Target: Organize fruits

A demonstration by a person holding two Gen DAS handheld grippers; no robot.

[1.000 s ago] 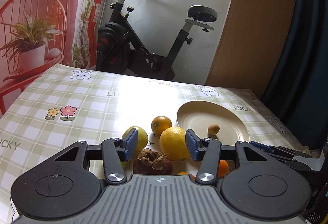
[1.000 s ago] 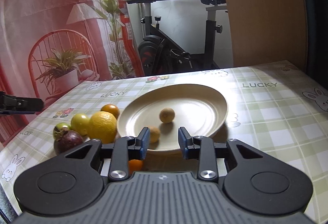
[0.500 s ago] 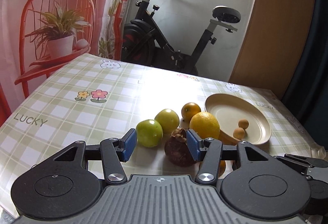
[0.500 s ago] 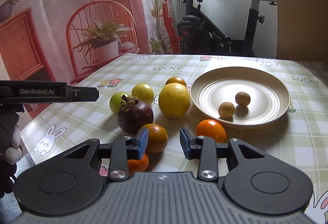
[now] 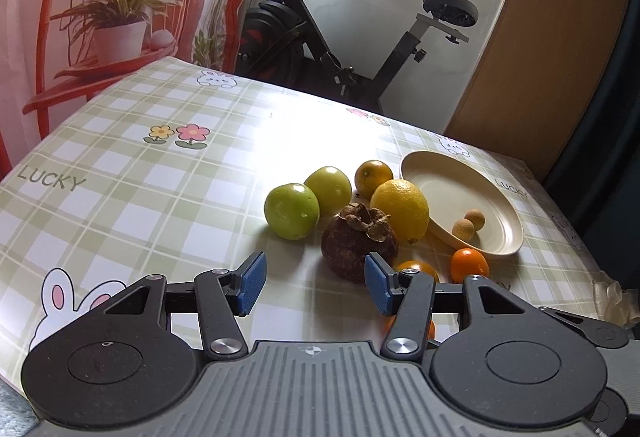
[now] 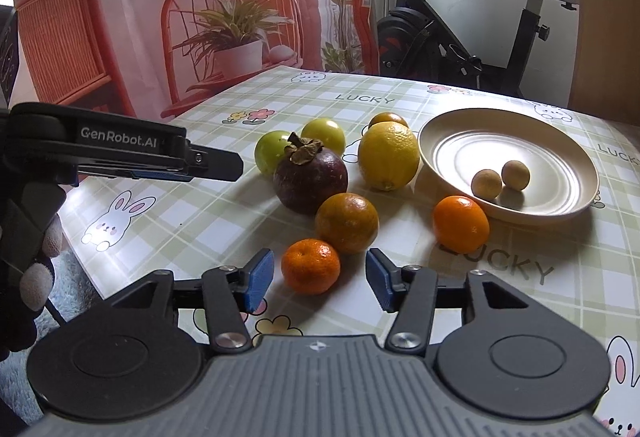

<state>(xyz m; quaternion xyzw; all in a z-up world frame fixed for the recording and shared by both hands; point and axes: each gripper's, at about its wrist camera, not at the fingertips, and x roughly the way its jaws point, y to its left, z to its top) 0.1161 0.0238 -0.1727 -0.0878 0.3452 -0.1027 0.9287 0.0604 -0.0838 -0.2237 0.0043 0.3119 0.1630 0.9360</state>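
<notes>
Free room: we find open checked bench (image 5: pixel 120 173) to the left of the fruit cluster, with nothing standing on it. Obstacles: two green fruits (image 5: pixel 292 210), mangosteen (image 6: pixel 310 175) and lemon (image 6: pixel 388 155) sit packed and touching, with no gap for a finger between them. The small mandarin (image 6: pixel 311 266) lies just ahead of the right tool (image 6: pixel 320 279), jaws spread wider than it. The plate (image 6: pixel 448 141) holds two longans (image 6: pixel 486 184); its far half is bare. The left tool (image 6: pixel 216 163) overhangs the bench's left edge.

Exercise bike (image 5: pixel 344 37), checked tablecloth (image 5: pixel 120 173)
</notes>
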